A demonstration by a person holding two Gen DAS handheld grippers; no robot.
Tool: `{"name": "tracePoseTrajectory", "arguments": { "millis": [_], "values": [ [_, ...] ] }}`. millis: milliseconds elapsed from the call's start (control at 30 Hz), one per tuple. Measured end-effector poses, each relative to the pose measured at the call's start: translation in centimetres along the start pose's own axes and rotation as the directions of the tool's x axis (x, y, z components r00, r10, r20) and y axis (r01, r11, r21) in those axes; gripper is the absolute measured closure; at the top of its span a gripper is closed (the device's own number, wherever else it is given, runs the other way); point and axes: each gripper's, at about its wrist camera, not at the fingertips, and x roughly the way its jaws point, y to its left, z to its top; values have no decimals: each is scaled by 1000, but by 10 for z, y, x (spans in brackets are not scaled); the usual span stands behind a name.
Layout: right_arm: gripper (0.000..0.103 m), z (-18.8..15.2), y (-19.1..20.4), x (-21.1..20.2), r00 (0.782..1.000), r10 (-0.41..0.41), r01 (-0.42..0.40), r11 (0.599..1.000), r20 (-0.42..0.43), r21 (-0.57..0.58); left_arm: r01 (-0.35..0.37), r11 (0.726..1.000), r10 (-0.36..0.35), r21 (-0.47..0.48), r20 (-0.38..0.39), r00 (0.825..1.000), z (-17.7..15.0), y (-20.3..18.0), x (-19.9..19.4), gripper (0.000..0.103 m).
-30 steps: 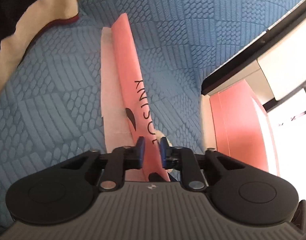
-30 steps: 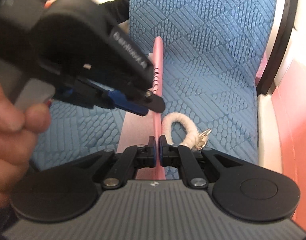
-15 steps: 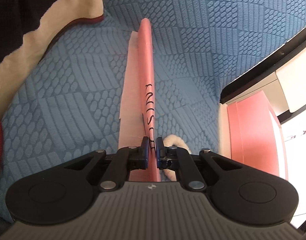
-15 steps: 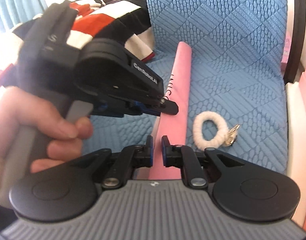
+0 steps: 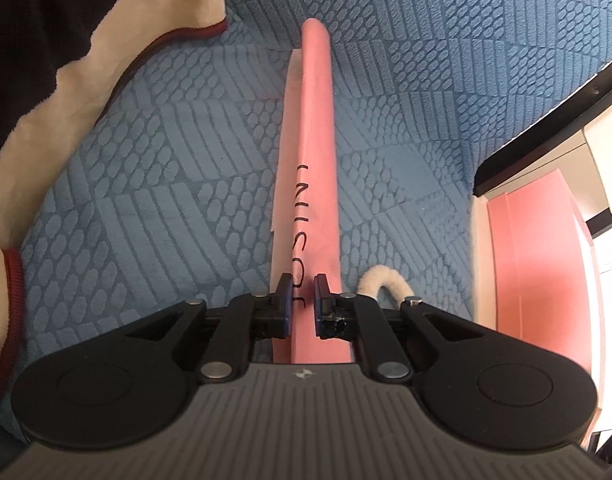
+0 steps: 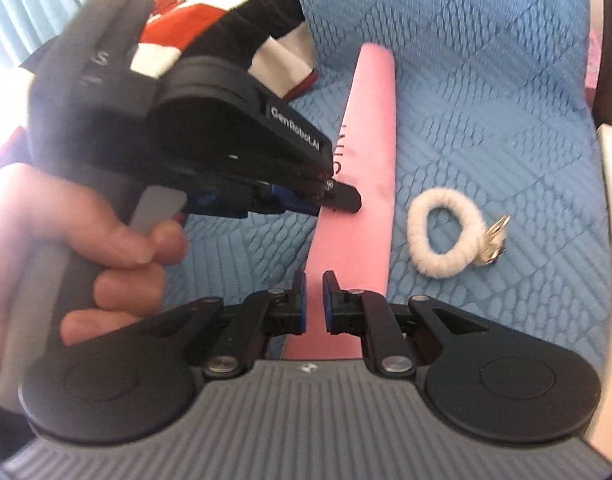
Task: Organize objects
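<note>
Right wrist: pink pouch [image 6: 369,160] mid-cushion [image 6: 485,100], keyring [image 6: 445,236] beside.

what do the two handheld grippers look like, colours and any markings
Both the left gripper and the right gripper have black linkage fingers with blue pads, round black discs and a ribbed grey body. The left one's side, seen in the right wrist view, reads GenRobot.AI in white.

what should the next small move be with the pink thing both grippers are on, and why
Probably lift the pink pouch a little, both hands together. The left gripper and right gripper each pinch its upper edge at separate spots, so it stands on edge on the blue bedspread. Keep it clear of the white loop keyring lying just beside it.
</note>
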Motion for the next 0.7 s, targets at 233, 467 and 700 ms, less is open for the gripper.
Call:
{"name": "tracePoseTrajectory", "arguments": {
  "millis": [233, 467, 700],
  "values": [
    [93, -3, -1, 10, 999, 11, -11, 1000, -31, 10, -52, 998, 51, 30, 32, 998, 4, 1, -9, 90],
    [96, -6, -2, 9, 999, 14, -13, 1000, -31, 28, 17, 997, -22, 76, 74, 997, 8, -6, -18, 90],
    [95, -8, -4, 2, 999, 30, -29, 998, -29, 59, 2, 994, -4, 107, 18, 1000, 9, -9, 9, 90]
  ]
}}
